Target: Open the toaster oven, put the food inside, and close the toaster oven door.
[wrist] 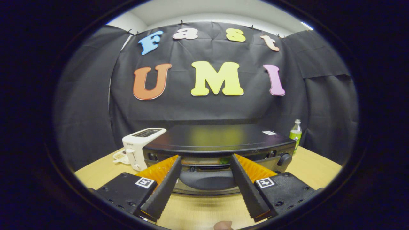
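Tongs (206, 163) first: the gripper is held low and level just above the wooden table (319, 169), aimed straight at the front of the toaster oven (220, 140), with its two fingers (166, 185) spread wide apart and nothing between them but air and the oven's face. Both fingertips reach up close to the oven's front, one on each side of the door handle (207, 179); whether they touch the oven cannot be told. One square marker sits on each finger block, two in all.

One toaster oven stands on the table directly ahead of the fingers, its long axis running side to side across the gripper's line of sight, its front turned toward the gripper. Its dark, flat top carries a small white sticker (269, 133) near the right rear corner. The broad curved handle lies between the fingers, and one knob (284, 158) shows at the right end of the oven's front. The door appears closed, though the fingers hide part of it.

Just left of the oven stands one white slot toaster (140, 147), slots up, with a small white dish (120, 156) at its left foot. Behind the oven's right rear corner stands one upright green bottle (296, 132). A small rounded object (223, 225), possibly a fingertip, shows at the near table edge, below the fingers.
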The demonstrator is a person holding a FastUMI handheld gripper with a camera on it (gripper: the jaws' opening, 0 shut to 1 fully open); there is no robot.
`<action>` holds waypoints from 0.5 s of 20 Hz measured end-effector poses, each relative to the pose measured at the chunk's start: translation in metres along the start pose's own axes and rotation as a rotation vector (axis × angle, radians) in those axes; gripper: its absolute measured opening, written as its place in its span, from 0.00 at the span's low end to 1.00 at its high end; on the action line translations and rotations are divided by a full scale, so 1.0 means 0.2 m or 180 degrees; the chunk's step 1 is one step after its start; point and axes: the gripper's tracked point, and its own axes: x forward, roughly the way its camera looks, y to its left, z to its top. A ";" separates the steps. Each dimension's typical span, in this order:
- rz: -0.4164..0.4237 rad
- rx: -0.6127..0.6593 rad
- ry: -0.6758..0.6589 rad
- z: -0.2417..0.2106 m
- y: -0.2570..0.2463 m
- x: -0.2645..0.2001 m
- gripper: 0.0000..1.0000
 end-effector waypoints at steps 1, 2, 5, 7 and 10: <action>0.0054 0.0042 -0.0052 0.02 0.01 0.00 1.00; 0.0093 0.0100 -0.0091 0.03 0.01 0.01 1.00; 0.0143 0.0187 -0.0164 0.09 0.02 -0.06 1.00; 0.0113 0.0130 -0.0185 0.14 0.00 -0.15 1.00; 0.0087 0.0041 -0.0138 0.23 -0.02 -0.31 1.00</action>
